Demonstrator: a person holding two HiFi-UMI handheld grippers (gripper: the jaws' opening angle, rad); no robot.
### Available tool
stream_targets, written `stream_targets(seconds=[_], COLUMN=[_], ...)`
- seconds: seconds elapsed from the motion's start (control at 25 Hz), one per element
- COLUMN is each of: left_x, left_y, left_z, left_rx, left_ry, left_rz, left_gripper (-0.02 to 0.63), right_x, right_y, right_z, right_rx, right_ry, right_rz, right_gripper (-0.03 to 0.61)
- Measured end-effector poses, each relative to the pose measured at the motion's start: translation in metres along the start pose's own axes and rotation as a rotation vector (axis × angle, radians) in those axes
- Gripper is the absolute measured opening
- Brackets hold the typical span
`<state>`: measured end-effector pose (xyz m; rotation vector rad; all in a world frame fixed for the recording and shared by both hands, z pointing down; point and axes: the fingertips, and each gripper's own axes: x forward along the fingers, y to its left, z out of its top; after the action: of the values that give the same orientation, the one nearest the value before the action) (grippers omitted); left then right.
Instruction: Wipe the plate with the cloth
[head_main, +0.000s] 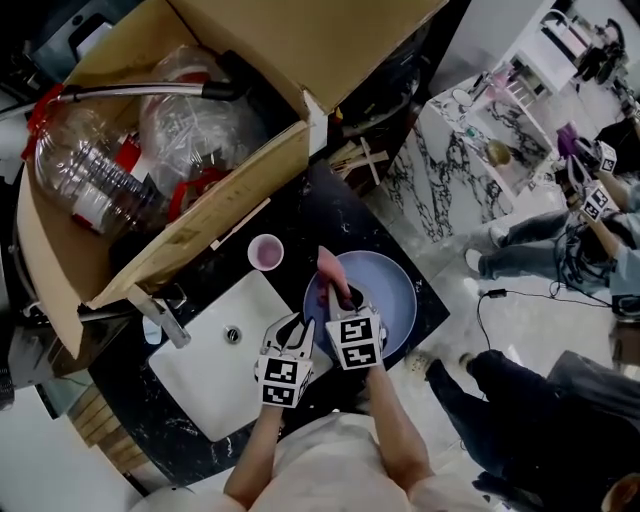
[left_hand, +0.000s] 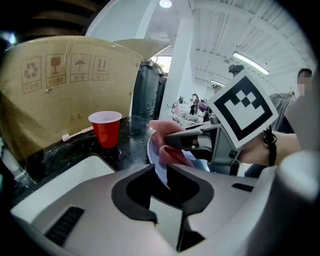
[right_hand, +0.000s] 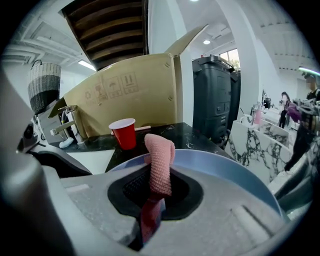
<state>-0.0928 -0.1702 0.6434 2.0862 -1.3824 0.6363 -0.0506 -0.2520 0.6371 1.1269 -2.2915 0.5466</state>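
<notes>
A pale blue plate (head_main: 390, 300) lies tilted on the black counter beside the sink. My left gripper (head_main: 301, 334) is shut on the plate's near rim; in the left gripper view that rim (left_hand: 159, 172) stands edge-on between the jaws. My right gripper (head_main: 347, 299) is over the plate's left part, shut on a pink knitted cloth (head_main: 329, 267). In the right gripper view the cloth (right_hand: 160, 159) rises folded out of the jaws, with the plate (right_hand: 235, 175) curving behind it. From the left gripper view, the cloth (left_hand: 169, 150) presses against the plate's face.
A red cup (head_main: 266, 251) stands just behind the plate, also visible as the red cup (left_hand: 106, 129). A white sink (head_main: 225, 360) with a faucet (head_main: 160, 315) lies at left. A large cardboard box (head_main: 190, 150) of plastic bottles fills the back. People sit at right on the floor.
</notes>
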Motion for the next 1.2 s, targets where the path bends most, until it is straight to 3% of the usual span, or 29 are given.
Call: stream_targets(seconds=[1.2], left_x=[-0.004], left_y=[-0.003], left_z=[-0.002], left_rx=[0.0], left_ry=[-0.004], left_rz=[-0.006], left_gripper=[0.075], right_x=[-0.052], right_y=[-0.086], right_z=[-0.022], right_rx=[0.043], right_ry=[0.012], right_rz=[-0.239], right_gripper=[0.028])
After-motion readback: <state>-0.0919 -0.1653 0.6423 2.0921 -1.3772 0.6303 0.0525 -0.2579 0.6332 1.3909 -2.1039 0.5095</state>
